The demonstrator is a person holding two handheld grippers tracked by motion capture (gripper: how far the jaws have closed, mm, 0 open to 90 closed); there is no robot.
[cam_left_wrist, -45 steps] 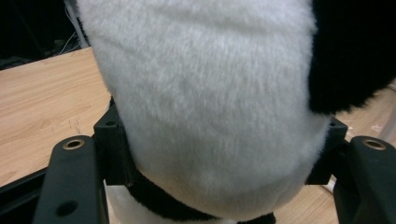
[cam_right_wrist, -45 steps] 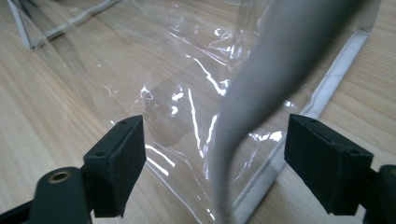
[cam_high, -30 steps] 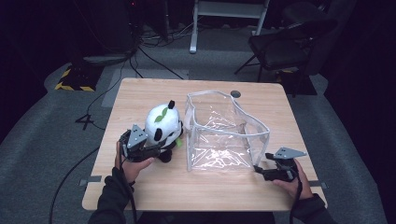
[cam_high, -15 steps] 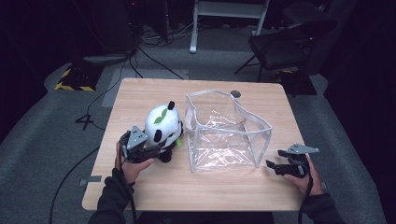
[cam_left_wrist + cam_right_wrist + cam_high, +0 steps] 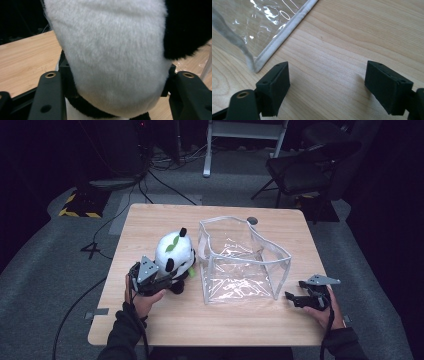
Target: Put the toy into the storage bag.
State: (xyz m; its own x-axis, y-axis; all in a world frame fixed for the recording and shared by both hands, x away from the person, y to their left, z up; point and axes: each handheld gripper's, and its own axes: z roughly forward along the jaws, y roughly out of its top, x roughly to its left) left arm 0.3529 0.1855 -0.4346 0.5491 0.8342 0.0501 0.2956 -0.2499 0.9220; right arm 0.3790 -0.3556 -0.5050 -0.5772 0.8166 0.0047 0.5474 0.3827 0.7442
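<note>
A pale wooden table [image 5: 150, 227] with rounded corners stands on grey carpet in a dark room. On the carpet behind it are black cables [image 5: 165, 182], a yellow-and-black striped block [image 5: 77, 206] at the far left, the white legs of a metal stand [image 5: 245, 142], and a black folding chair [image 5: 305, 167] at the far right. A small dark round disc [image 5: 252, 220] sits near the table's far edge, just behind the bag.

The black-and-white plush panda with a green leaf on its head [image 5: 174, 255] stands upright on the left half of the table, just beside the clear plastic bag with white piping [image 5: 240, 257], which stands open-topped at the middle. The left gripper [image 5: 167, 281] is clamped on the panda's lower body from the near side (in the left gripper view the white fur [image 5: 112, 55] bulges between the two black jaws, pressed by both).

The right gripper [image 5: 295, 299] rests low over the table near its right edge, close to the bag's near right corner but apart from it. Its jaws stand wide apart over bare wood [image 5: 332, 62], with the bag's white-trimmed bottom edge [image 5: 284, 33] just ahead of them.
</note>
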